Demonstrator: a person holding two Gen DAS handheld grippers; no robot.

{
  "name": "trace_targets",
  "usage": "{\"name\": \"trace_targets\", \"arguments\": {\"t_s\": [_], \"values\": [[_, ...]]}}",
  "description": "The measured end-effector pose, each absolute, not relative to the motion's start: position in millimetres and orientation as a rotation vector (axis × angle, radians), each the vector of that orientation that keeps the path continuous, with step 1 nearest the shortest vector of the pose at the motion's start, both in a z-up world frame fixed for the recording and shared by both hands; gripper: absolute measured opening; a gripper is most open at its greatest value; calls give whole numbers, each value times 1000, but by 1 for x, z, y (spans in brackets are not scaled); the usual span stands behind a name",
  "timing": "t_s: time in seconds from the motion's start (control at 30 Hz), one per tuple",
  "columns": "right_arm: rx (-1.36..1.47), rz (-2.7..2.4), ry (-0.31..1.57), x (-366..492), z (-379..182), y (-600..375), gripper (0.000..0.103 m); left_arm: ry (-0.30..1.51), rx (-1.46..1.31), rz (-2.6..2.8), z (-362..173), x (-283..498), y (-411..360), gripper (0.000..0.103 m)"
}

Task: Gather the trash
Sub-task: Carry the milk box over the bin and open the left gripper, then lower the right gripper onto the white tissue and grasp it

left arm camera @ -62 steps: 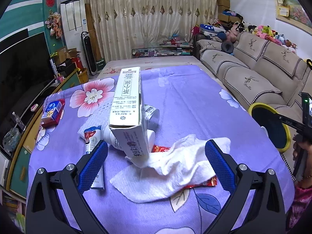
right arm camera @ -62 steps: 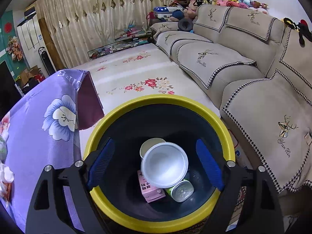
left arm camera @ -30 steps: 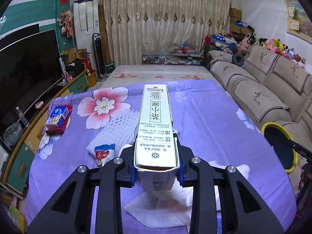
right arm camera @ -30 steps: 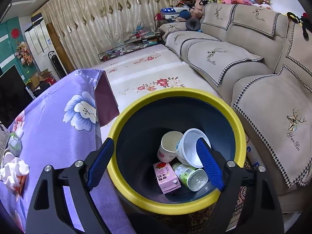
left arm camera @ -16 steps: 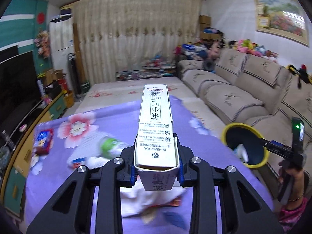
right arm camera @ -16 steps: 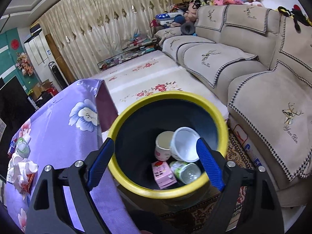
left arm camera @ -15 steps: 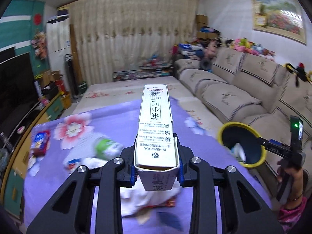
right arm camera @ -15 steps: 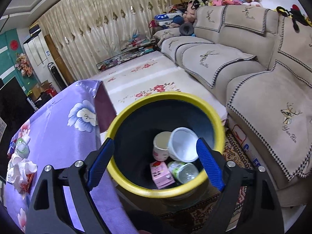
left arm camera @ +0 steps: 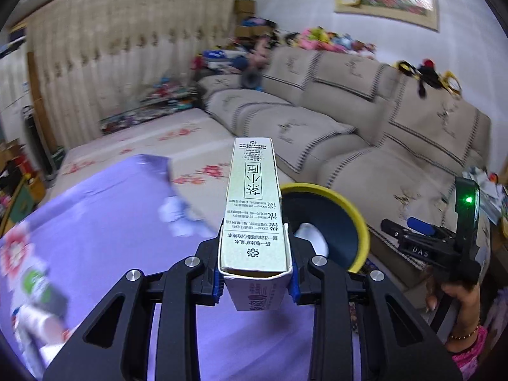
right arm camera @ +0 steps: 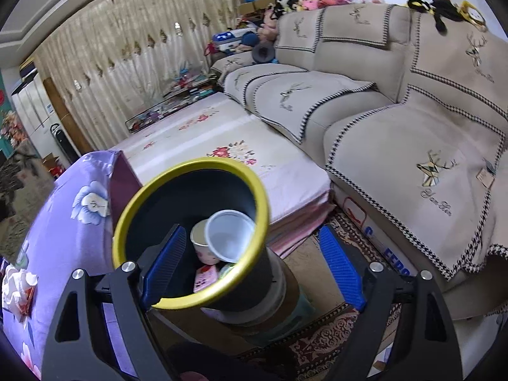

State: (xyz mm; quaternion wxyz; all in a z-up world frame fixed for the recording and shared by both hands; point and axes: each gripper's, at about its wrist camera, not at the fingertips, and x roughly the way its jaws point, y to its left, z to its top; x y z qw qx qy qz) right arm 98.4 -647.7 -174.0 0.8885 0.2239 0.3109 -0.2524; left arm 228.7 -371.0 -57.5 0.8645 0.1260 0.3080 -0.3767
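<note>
My left gripper [left arm camera: 255, 281] is shut on a long pale-green tea carton [left arm camera: 254, 209] and holds it above the purple floral table, pointing toward the yellow-rimmed dark trash bin [left arm camera: 355, 219]. The bin [right arm camera: 133, 200] stands beside the table's edge and holds a white plastic cup [right arm camera: 227, 235], a paper cup, a pink carton [right arm camera: 204, 279] and a green pot. My right gripper [right arm camera: 250, 266] is open and empty just above and in front of the bin; in the left wrist view it shows at the right [left arm camera: 422, 247].
The purple floral tablecloth [right arm camera: 57, 222] carries crumpled white tissue [right arm camera: 16, 282] over a red wrapper and a blurred green-white bottle [left arm camera: 38, 285]. A beige sofa [right arm camera: 412, 120] runs along the right. A patterned rug [right arm camera: 333, 336] lies under the bin.
My left gripper closed on the carton, lifted it and swung right toward the bin. My right gripper drew back and tilted, so the bin now sits lower left in its view.
</note>
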Motion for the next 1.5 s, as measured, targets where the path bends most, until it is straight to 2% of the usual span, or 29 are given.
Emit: {"name": "trace_targets", "arguments": {"t_s": [0.17, 0.4, 0.43, 0.5, 0.57, 0.67, 0.97, 1.1, 1.5], "values": [[486, -554, 641, 85, -177, -662, 81, 681, 307, -859, -79, 234, -437, 30], [496, -570, 639, 78, -178, -669, 81, 769, 314, -870, -112, 256, -488, 32], [497, -572, 640, 78, -178, -669, 81, 770, 310, -861, -115, 259, -493, 33], [501, -571, 640, 78, -178, -669, 81, 762, 310, -845, -115, 261, -496, 47], [499, -563, 640, 78, -177, -666, 81, 747, 290, -841, -108, 260, -491, 50], [488, -547, 638, 80, -174, -661, 81, 709, 253, -828, -85, 254, -461, 52], [438, -463, 651, 99, -164, -620, 81, 582, 171, -690, -32, 209, -322, 81], [409, -415, 661, 107, -159, -597, 81, 556, 151, -595, -23, 194, -259, 87], [286, -251, 685, 135, -137, -509, 81, 510, 62, -325, -20, 153, -92, 89]]}}
